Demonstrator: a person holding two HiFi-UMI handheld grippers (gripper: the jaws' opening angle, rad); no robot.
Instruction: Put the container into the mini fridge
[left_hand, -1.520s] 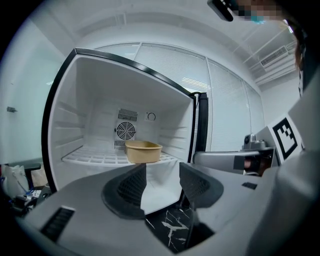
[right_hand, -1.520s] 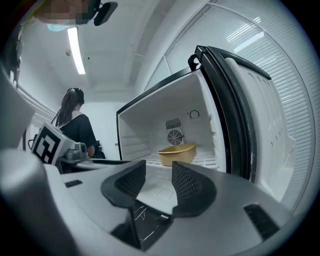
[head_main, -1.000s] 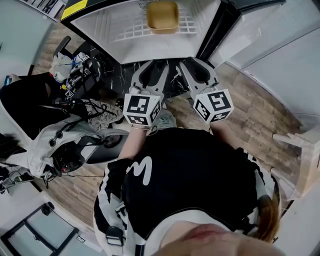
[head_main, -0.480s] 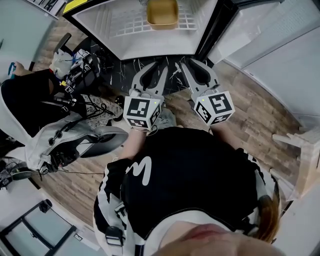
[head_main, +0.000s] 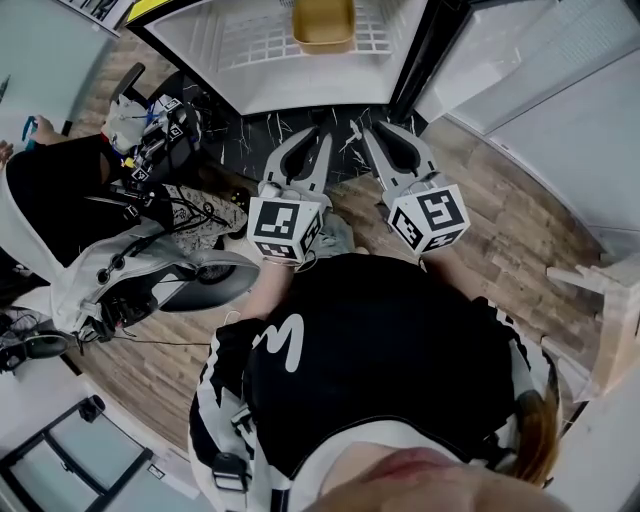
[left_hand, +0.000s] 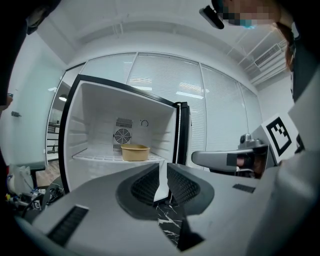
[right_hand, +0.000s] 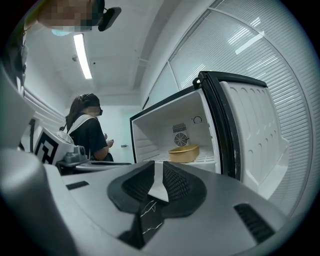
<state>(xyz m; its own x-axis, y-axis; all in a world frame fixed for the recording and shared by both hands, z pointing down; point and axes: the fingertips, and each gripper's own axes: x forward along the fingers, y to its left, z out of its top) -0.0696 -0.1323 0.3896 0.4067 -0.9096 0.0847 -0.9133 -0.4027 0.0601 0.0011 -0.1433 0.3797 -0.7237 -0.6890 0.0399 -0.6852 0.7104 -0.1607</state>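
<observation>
– Grippers first: how do the two tools stand?

– Side by side and level, the left gripper (head_main: 312, 138) and the right gripper (head_main: 383, 133) point at the open mini fridge (head_main: 300, 95) from just outside its cavity. Each pair of jaws has just been closing and now stands nearly together, with only a narrow slit left. Nothing lies in either slit, so neither tool carries anything.

– Where, then, is the container?

– The tan container (head_main: 323, 22) stands upright on the wire shelf (head_main: 250, 45) inside the fridge, towards the back wall and just in front of the fan grille (left_hand: 122, 135). It is well apart from both grippers, and no jaw touches it.

– How much of the task does this represent?

– Judged from the layout, the main step is complete: the container rests in the compartment and has been released. The door (right_hand: 255, 130) hangs wide open at the right.

– What remains?

– Little, as far as can be seen. The task sentence asks only for placement, so drawing the hands clear would probably finish it. Shutting the door is a possible extra, but nothing here shows that it is intended.
</observation>
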